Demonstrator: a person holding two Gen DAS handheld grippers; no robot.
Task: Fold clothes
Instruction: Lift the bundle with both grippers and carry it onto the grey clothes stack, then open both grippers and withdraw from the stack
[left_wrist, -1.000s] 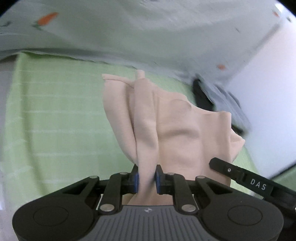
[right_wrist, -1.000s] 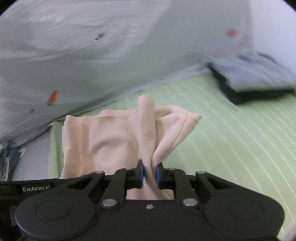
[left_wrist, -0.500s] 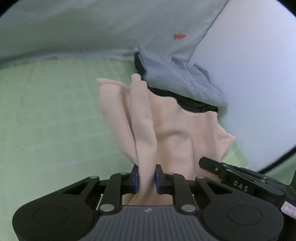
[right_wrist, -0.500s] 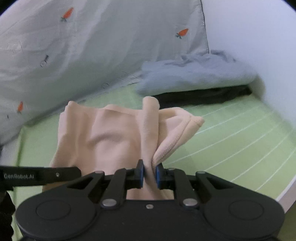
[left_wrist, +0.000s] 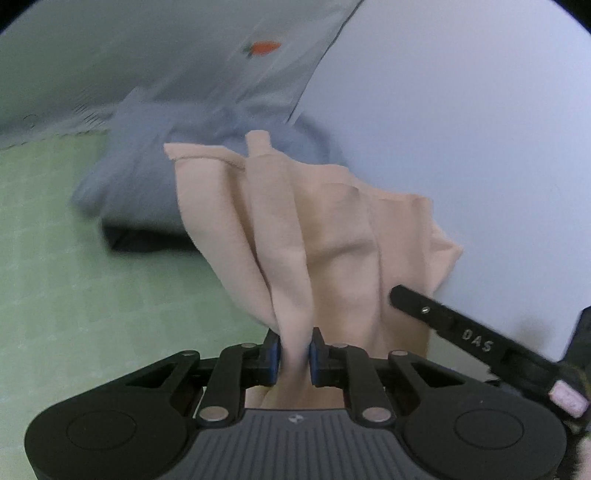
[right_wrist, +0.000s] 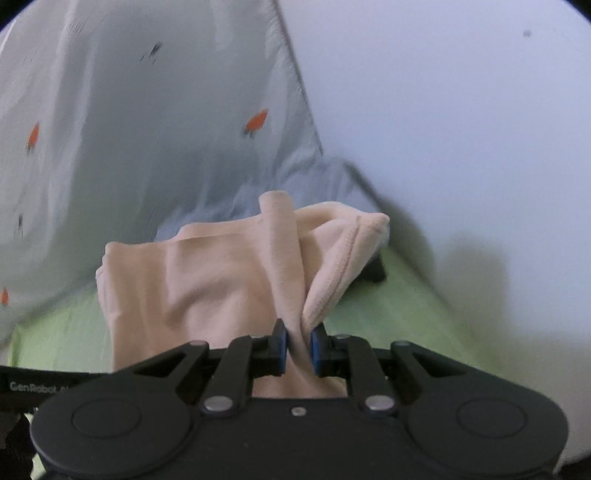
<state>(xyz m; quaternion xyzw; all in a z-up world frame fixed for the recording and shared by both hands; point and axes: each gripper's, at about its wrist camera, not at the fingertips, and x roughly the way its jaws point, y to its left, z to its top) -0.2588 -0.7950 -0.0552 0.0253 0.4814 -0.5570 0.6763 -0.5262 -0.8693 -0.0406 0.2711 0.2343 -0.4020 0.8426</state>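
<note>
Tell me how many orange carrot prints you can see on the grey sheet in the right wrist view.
4 on the grey sheet: one right of centre, one at upper left, one at the left edge, one faint beside it. Motion blur and the peach garment may hide more.

peach garment (left_wrist: 332, 236) | soft knit, stitched hem along one edge | bunched into vertical folds, hanging lifted above the green bed sheet | folded grey-blue clothes (left_wrist: 147, 177) stacked on a dark piece behind it, near the wall
</note>
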